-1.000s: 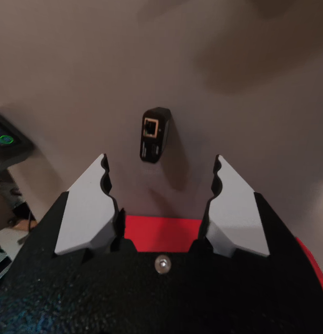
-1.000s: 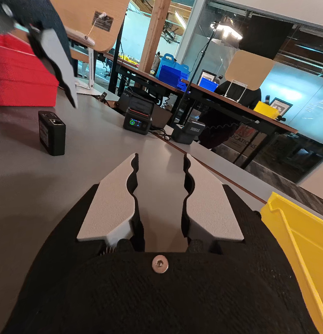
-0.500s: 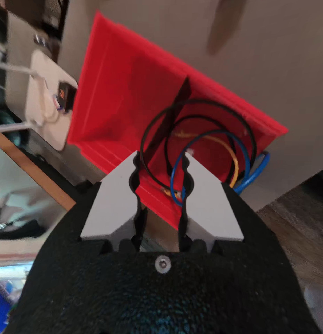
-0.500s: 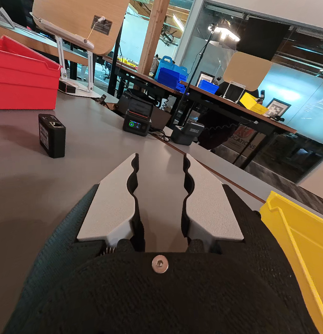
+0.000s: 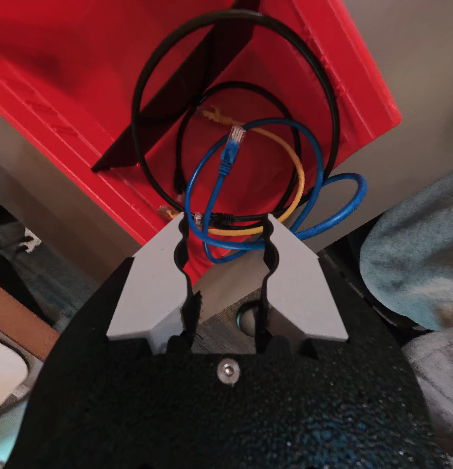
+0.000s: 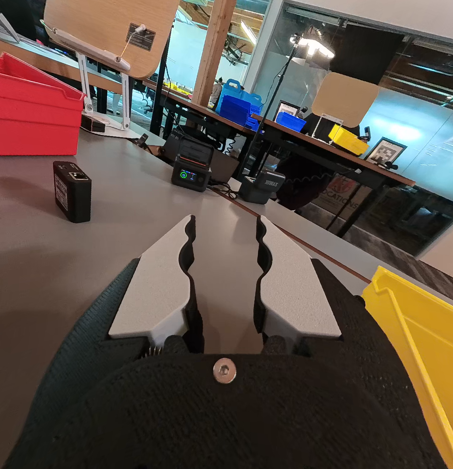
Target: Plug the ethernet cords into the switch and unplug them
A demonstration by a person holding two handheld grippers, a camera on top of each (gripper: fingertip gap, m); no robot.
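In the left wrist view the left gripper (image 5: pixel 225 219) is hanging over the red bin (image 5: pixel 68 76), jaws apart and empty; the blue cord (image 5: pixel 319 162) is lying coiled with the black cord (image 5: pixel 144 83) and yellow cord (image 5: pixel 300 177); pinching the blue plug (image 5: pixel 231 147) behind its boot looks cleanest, clear of the bin wall. In the right wrist view the right gripper (image 6: pixel 225 218) is idling with fingers spread, holding nothing; the switch (image 6: pixel 72 195) is standing on the grey table (image 6: pixel 144 215), port upward, with open room around it; the yellow bin (image 6: pixel 410 330) is crowding the right.
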